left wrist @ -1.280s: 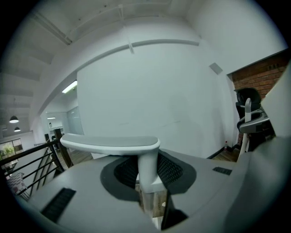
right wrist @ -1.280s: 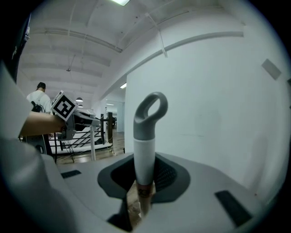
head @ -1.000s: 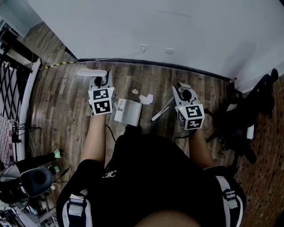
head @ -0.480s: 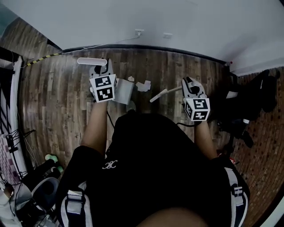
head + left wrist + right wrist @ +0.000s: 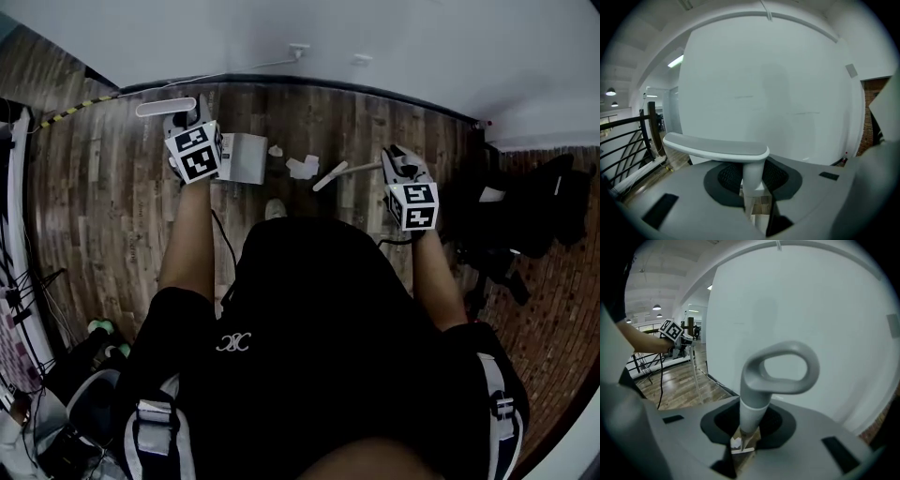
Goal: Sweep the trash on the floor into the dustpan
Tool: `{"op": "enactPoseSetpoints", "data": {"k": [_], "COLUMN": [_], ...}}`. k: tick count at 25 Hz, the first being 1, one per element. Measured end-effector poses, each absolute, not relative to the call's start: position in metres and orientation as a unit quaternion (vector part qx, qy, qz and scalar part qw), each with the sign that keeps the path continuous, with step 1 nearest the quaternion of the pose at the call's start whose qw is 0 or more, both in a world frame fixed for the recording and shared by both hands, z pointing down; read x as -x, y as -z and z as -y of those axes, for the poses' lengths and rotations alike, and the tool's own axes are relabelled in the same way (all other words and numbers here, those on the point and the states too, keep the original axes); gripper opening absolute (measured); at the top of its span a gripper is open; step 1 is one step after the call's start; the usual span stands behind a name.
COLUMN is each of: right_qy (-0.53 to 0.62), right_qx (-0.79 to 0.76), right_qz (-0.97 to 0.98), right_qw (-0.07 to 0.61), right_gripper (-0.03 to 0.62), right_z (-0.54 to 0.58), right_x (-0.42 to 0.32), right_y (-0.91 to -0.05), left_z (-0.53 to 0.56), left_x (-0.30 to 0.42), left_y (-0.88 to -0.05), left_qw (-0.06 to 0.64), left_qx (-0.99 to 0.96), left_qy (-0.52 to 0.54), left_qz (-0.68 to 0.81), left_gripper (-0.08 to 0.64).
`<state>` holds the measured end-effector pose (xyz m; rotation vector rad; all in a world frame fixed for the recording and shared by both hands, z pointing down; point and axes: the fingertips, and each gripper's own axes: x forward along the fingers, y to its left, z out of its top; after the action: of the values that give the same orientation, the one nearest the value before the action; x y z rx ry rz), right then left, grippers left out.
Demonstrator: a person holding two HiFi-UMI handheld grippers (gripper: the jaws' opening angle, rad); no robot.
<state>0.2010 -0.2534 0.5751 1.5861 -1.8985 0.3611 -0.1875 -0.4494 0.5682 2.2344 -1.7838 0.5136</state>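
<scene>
Wood floor (image 5: 112,206), crumpled white trash (image 5: 303,167) near pale grey dustpan (image 5: 242,157)

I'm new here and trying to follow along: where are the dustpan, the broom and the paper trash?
dustpan (image 5: 246,159): head view, its grey tray.
broom (image 5: 330,176): head view, its pale lower end.
paper trash (image 5: 302,167): head view, the largest white scrap.

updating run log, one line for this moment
left hand-held gripper: shut on white T-handled dustpan | right hand-held gripper: shut on grey loop-handled broom | white paper scraps: on wooden floor, unswept
</scene>
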Motion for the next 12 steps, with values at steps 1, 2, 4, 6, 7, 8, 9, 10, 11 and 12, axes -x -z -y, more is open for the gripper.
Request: {"op": "enactPoseSetpoints", "data": {"k": [1, 2, 4, 6, 7, 8, 9, 10, 11, 12], "right_qy": [-0.137, -0.138, -0.142, -0.147, -0.149, -0.151, -0.151, -0.150, -0.147, -0.144], "right_qx": [-0.600, -0.598, -0.600, -0.605, -0.606, -0.605, -0.601, -0.596, -0.588, -0.581], "right_qz": [0.721, 0.720, 0.715, 0.709, 0.709, 0.710, 0.712, 0.717, 0.723, 0.729], "right_qw": [0.320, 0.324, 0.331, 0.331, 0.330, 0.329, 0.329, 0.330, 0.332, 0.333], "right_gripper": [0.081, 0.081, 0.081, 0.081, 0.081, 0.081, 0.081, 0.081, 0.081, 0.081], "right_z": [0.260, 0.266, 0.277, 0.287, 0.292, 0.298, 0.304, 0.311, 0.317, 0.323], "right_x": [-0.198, -0.196, -0.194, -0.195, -0.195, -0.195, -0.193, -0.191, -0.188, -0.185], "right_y": [-0.579, -0.583, -0.592, -0.598, -0.600, -0.600, -0.600, -0.600, -0.600, -0.600], "left_z": [0.456, 0.462, 0.470, 0.475, 0.475, 0.474, 0.472, 0.469, 0.467, 0.465], "left_x": [0.195, 0.202, 0.213, 0.219, 0.219, 0.217, 0.215, 0.214, 0.213, 0.212], "left_y": [-0.574, -0.581, -0.600, -0.625, -0.638, -0.652, -0.665, -0.675, -0.680, -0.681], "left_qw": [0.123, 0.128, 0.142, 0.162, 0.173, 0.184, 0.191, 0.194, 0.192, 0.189], "left_qx": [-0.759, -0.753, -0.739, -0.724, -0.718, -0.713, -0.709, -0.706, -0.703, -0.701], "left_qy": [-0.173, -0.172, -0.173, -0.179, -0.185, -0.192, -0.199, -0.202, -0.202, -0.199], "left_qz": [0.616, 0.622, 0.635, 0.646, 0.649, 0.649, 0.649, 0.651, 0.655, 0.659], "left_gripper": [0.092, 0.092, 0.094, 0.092, 0.092, 0.092, 0.093, 0.092, 0.092, 0.092]}}
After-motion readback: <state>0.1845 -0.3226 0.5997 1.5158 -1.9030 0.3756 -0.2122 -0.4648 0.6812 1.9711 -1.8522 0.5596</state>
